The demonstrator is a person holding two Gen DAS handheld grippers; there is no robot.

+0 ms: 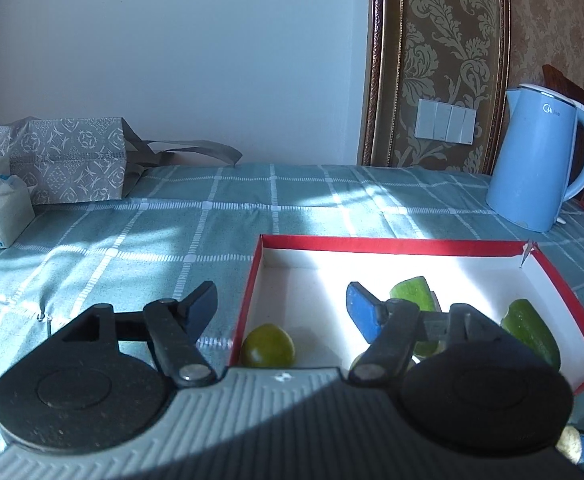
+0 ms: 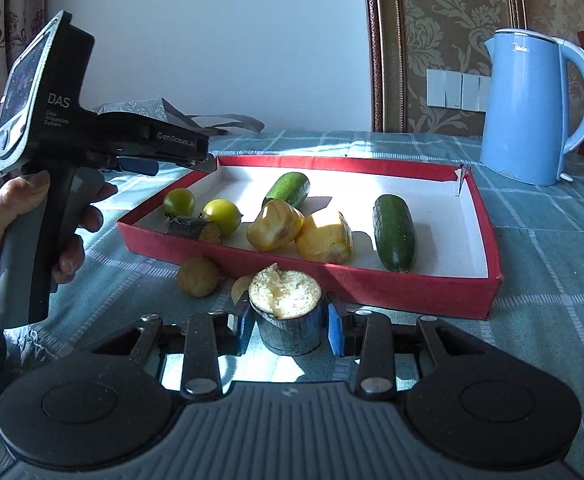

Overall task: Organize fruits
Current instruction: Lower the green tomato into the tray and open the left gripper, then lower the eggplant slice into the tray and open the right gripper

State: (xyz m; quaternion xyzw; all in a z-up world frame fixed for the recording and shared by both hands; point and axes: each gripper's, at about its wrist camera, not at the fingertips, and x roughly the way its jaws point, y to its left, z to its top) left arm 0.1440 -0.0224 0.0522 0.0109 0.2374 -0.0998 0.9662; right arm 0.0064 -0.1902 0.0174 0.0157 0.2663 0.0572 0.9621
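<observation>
Eggplant chunk (image 2: 290, 320), cut face up, sits clamped in the right gripper (image 2: 290, 322) above the tabletop (image 2: 551, 280), short of the near wall of the red box (image 2: 411, 288); carried low, it could catch that wall and slip free. Farther off, the left gripper (image 1: 282, 308) hangs released and empty over the box's left edge, where a careless sweep might knock the green tomato (image 1: 268, 346) around.

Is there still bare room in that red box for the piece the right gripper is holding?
Yes. The red box has bare white floor along its far wall and in the right end, beyond the dark cucumber. The left and middle are crowded: green tomatoes, yellow pieces. The eggplant chunk sits in the right gripper, outside the near wall.
</observation>
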